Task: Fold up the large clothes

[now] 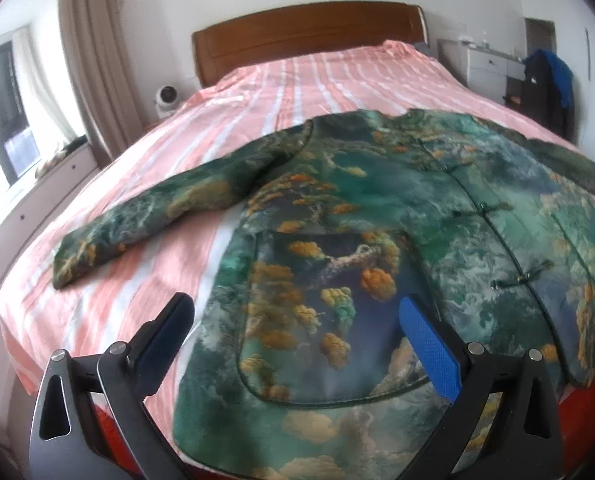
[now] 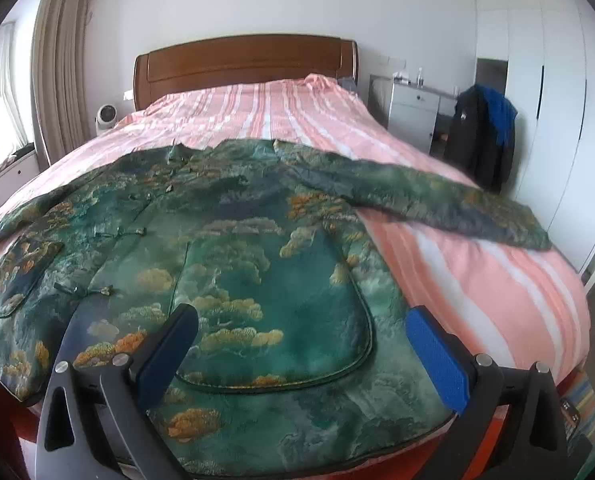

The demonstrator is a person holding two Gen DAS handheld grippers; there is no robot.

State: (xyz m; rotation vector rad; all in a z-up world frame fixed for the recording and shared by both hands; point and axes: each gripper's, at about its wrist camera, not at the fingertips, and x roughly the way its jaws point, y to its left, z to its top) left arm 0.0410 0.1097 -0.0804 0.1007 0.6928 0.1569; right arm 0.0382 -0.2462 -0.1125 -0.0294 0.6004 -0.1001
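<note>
A green padded jacket [image 1: 377, 208] with orange tree and cloud print lies flat, front up, on the pink striped bed [image 1: 257, 92], hem toward me. Its left sleeve [image 1: 137, 220] stretches out over the bedding. In the right wrist view the same jacket [image 2: 233, 240] fills the near bed, its other sleeve [image 2: 437, 204] reaching right. My left gripper [image 1: 297, 316] is open above the jacket's left pocket, nothing between the blue pads. My right gripper [image 2: 301, 328] is open above the right pocket [image 2: 281, 304], also holding nothing.
A wooden headboard [image 2: 241, 64] stands at the far end. A small white fan [image 2: 106, 117] sits left of the bed by the curtain. To the right are a white drawer cabinet [image 2: 411, 114], a chair with dark and blue clothes [image 2: 483, 136] and a white wardrobe.
</note>
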